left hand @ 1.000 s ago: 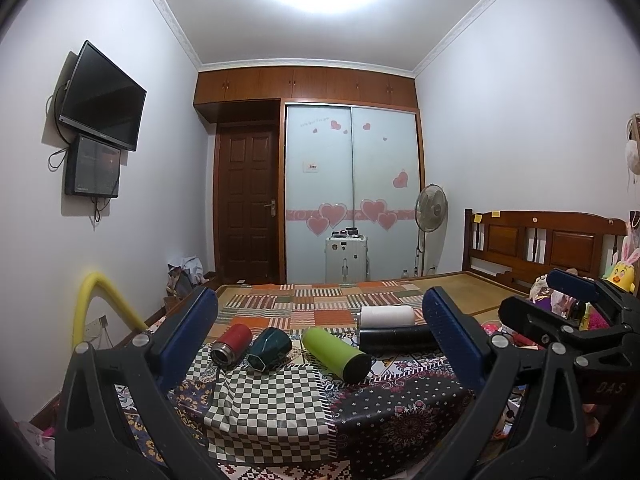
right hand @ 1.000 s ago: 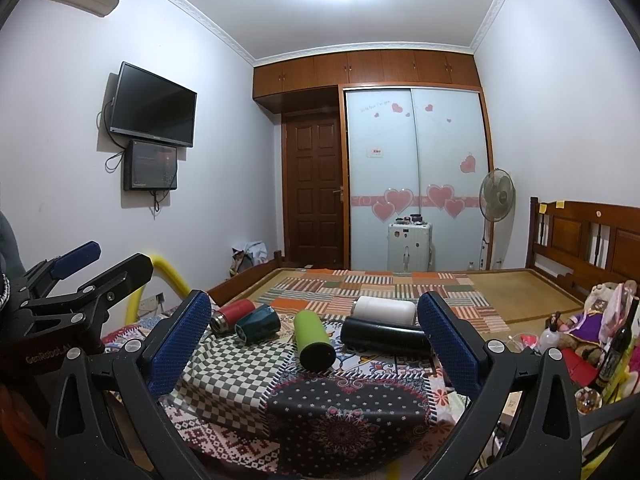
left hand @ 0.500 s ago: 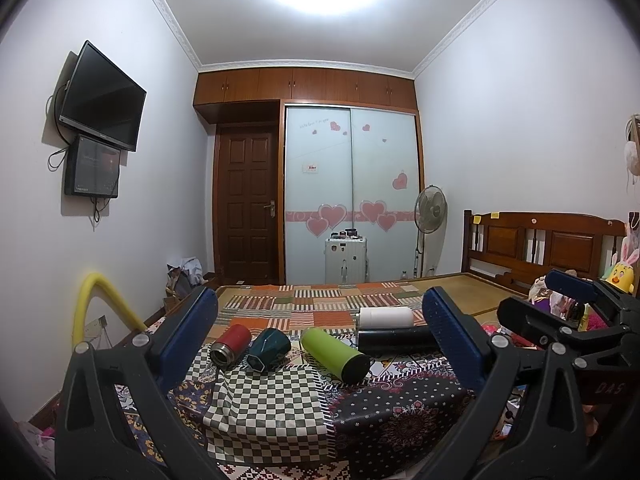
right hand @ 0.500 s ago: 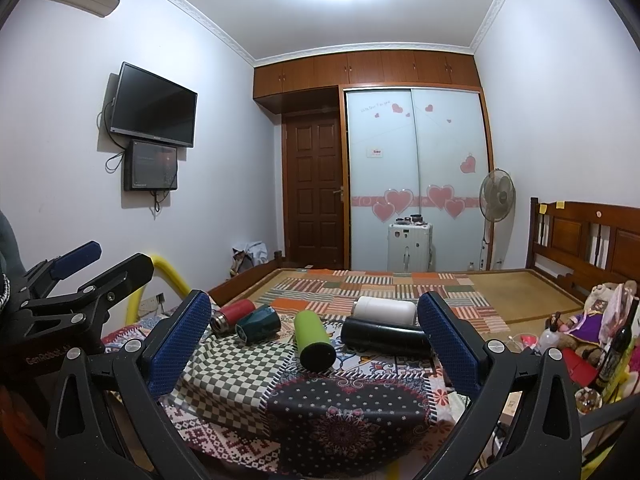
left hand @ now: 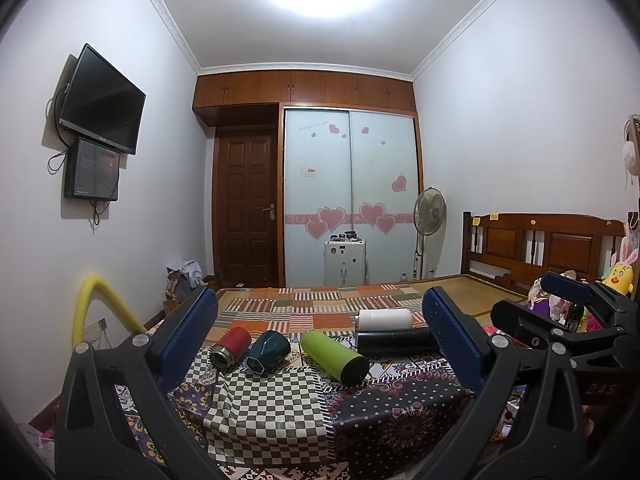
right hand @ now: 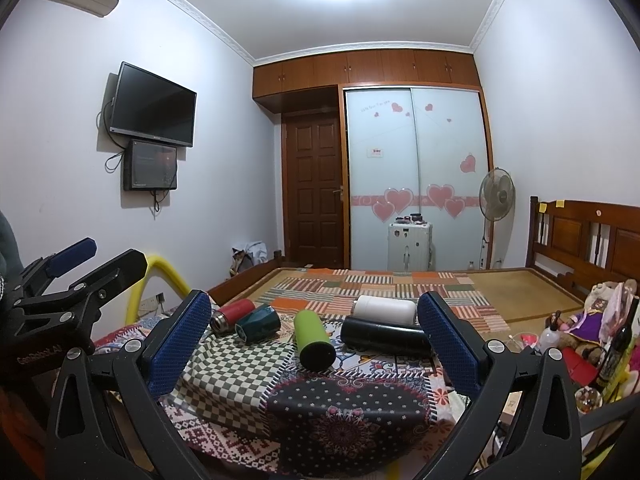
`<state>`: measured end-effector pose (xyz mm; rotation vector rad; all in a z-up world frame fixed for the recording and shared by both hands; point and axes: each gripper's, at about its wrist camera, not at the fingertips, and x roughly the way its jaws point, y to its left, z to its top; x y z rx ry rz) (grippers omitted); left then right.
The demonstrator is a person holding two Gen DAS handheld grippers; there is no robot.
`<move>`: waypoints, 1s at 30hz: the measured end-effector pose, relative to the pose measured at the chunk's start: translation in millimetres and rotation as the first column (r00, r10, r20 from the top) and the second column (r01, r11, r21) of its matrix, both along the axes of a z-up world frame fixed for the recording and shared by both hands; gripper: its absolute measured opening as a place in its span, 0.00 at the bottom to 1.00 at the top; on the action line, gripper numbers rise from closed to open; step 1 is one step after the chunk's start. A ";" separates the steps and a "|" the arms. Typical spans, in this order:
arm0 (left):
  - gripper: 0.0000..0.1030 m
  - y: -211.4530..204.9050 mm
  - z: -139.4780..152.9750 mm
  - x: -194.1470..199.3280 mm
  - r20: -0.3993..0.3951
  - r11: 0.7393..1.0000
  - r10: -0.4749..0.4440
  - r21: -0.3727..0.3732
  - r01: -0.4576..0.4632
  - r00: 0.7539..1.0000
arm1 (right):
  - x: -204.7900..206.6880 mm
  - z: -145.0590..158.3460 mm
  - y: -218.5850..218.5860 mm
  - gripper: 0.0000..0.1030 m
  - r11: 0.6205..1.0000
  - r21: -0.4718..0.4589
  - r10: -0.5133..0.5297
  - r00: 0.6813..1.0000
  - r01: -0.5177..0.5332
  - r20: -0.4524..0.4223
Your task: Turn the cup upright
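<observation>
Several cups lie on their sides on a cloth-covered table (left hand: 276, 412): a red flask (left hand: 231, 347) (right hand: 231, 315), a dark green cup (left hand: 268, 351) (right hand: 258, 323), a lime green bottle (left hand: 334, 356) (right hand: 313, 339), a black bottle (left hand: 394, 343) (right hand: 382, 336) and a white cup (left hand: 385, 319) (right hand: 386, 309). My left gripper (left hand: 320, 336) is open and empty, short of the table. My right gripper (right hand: 314, 338) is open and empty, also short of it. Each gripper shows at the edge of the other's view.
A bed with a patchwork cover (left hand: 320, 304) and wooden headboard (left hand: 540, 244) lies behind the table. Toys and bottles (right hand: 592, 328) crowd the right side. A yellow tube (left hand: 96, 304) stands at the left wall. A fan (right hand: 496, 196) and a white suitcase (right hand: 410, 246) stand by the wardrobe.
</observation>
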<state>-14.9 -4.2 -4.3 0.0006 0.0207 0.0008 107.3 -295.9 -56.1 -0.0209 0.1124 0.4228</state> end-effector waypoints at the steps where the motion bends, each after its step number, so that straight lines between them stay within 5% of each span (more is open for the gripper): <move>1: 1.00 0.0 -0.2 0.0 0.000 1.000 0.000 0.000 0.000 1.000 | -0.1 -0.1 0.1 1.00 1.000 0.000 0.000 1.000 0.000 0.000; 17: 1.00 7.9 -10.2 28.4 -0.036 1.000 0.001 -0.001 -0.001 0.999 | 23.1 -8.7 5.0 1.00 1.000 -0.024 -0.018 0.999 0.018 -0.033; 30: 1.00 43.2 -46.6 149.0 -0.193 0.999 0.035 0.007 -0.034 0.981 | 131.2 -36.2 32.1 1.00 0.981 -0.185 -0.088 0.983 0.058 -0.160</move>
